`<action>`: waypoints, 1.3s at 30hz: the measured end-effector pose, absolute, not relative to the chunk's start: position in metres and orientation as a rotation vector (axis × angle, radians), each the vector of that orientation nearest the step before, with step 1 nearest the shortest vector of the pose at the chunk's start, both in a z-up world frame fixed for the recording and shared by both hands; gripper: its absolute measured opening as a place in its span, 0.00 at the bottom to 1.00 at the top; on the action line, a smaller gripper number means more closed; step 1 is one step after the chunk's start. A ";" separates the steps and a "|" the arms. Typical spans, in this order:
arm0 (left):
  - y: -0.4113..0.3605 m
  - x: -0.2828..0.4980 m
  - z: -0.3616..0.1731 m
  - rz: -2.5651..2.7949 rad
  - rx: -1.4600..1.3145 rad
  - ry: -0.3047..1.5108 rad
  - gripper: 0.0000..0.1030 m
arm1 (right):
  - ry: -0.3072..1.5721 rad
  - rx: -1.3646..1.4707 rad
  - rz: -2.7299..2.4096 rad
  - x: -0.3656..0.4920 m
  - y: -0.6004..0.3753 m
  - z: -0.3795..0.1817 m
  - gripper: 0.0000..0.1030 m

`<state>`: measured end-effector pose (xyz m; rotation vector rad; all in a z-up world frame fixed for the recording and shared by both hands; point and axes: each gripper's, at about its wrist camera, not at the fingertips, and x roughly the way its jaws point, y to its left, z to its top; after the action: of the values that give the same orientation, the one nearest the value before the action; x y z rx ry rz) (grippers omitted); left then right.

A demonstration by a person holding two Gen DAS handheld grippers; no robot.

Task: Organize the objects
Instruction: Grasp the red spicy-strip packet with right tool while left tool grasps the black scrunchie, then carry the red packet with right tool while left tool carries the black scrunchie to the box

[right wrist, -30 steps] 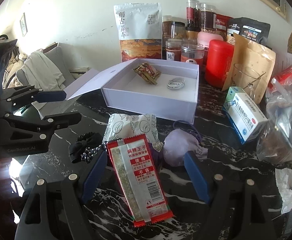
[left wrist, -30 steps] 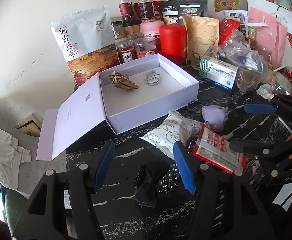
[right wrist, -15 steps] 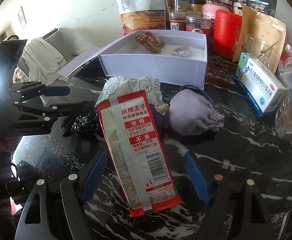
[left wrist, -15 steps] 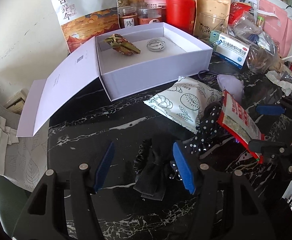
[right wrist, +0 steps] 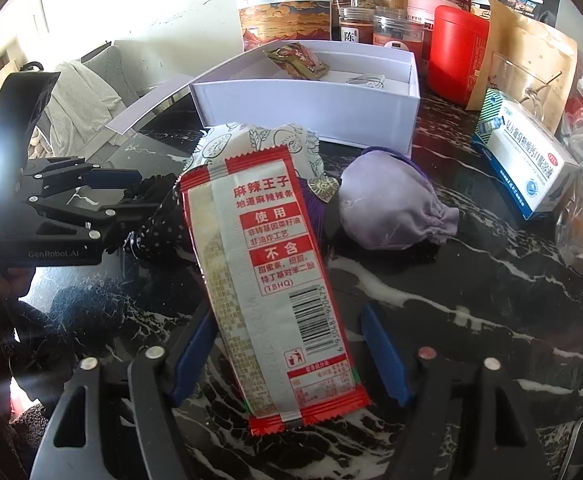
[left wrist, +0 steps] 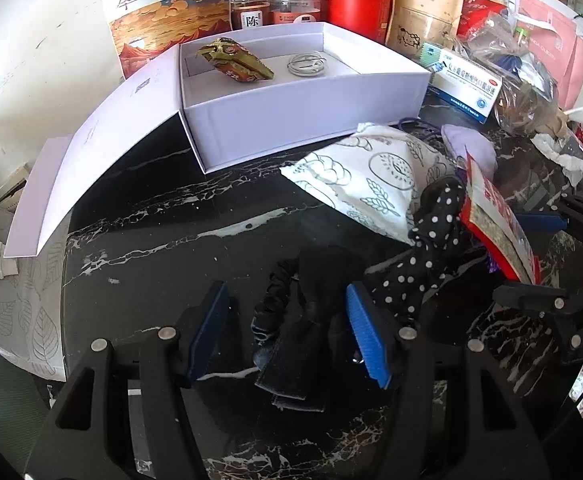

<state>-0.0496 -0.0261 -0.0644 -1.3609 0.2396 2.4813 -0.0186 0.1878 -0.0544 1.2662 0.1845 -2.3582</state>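
Both grippers lower, nearer — left gripper (left wrist: 287, 332) astride black scrunchie (left wrist: 269, 308).

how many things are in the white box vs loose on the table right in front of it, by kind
In the white box:
snack packet: 1
coiled white cable: 1
Loose in front:
red snack packet: 1
white patterned packet: 1
lilac drawstring pouch: 1
black polka-dot hair bow: 1
Total: 6
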 end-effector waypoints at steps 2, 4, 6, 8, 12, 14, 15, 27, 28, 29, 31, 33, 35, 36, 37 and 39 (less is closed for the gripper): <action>-0.022 -0.046 -0.065 2.481 -1.367 0.276 0.58 | 0.192 1.258 -2.358 -0.016 0.186 -0.054 0.60; -0.020 -0.042 -0.064 2.480 -1.364 0.298 0.57 | 0.202 1.258 -2.362 -0.015 0.185 -0.054 0.57; -0.021 -0.040 -0.064 2.476 -1.366 0.298 0.57 | 0.197 1.259 -2.362 -0.013 0.185 -0.053 0.55; -0.024 -0.038 -0.065 2.457 -1.366 0.255 0.51 | 0.175 1.259 -2.360 -0.012 0.186 -0.053 0.55; -0.027 -0.036 -0.064 2.447 -1.355 0.229 0.30 | 0.147 1.262 -2.368 -0.008 0.191 -0.053 0.54; -0.025 -0.033 -0.063 2.457 -1.351 0.241 0.25 | 0.135 1.261 -2.375 -0.006 0.194 -0.052 0.53; -0.025 -0.032 -0.063 2.465 -1.352 0.247 0.25 | 0.132 1.259 -2.379 -0.004 0.195 -0.051 0.53; -0.040 -0.016 -0.044 2.517 -1.338 0.172 0.24 | 0.113 1.204 -2.408 0.014 0.197 -0.037 0.51; -0.041 -0.014 -0.042 2.522 -1.336 0.169 0.24 | 0.114 1.199 -2.412 0.016 0.197 -0.035 0.51; -0.041 -0.011 -0.040 2.527 -1.335 0.167 0.24 | 0.114 1.195 -2.416 0.018 0.197 -0.034 0.51; -0.043 -0.007 -0.035 2.535 -1.328 0.158 0.24 | 0.113 1.184 -2.424 0.023 0.196 -0.030 0.51; -0.044 -0.002 -0.031 2.542 -1.318 0.147 0.24 | 0.109 1.171 -2.435 0.028 0.197 -0.026 0.51; -0.044 0.002 -0.026 2.548 -1.305 0.144 0.24 | 0.106 1.162 -2.445 0.033 0.198 -0.021 0.51; -0.044 0.004 -0.024 2.550 -1.302 0.142 0.24 | 0.103 1.158 -2.449 0.035 0.199 -0.019 0.51; -0.044 0.006 -0.021 2.550 -1.298 0.140 0.24 | 0.101 1.155 -2.452 0.037 0.199 -0.018 0.51; -0.043 0.009 -0.016 2.553 -1.288 0.140 0.24 | 0.095 1.148 -2.458 0.040 0.200 -0.014 0.51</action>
<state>0.0086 -0.0432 -0.0156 -1.2882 0.1401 2.5533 0.0403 0.1996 -0.0142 1.1476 0.0951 -2.4578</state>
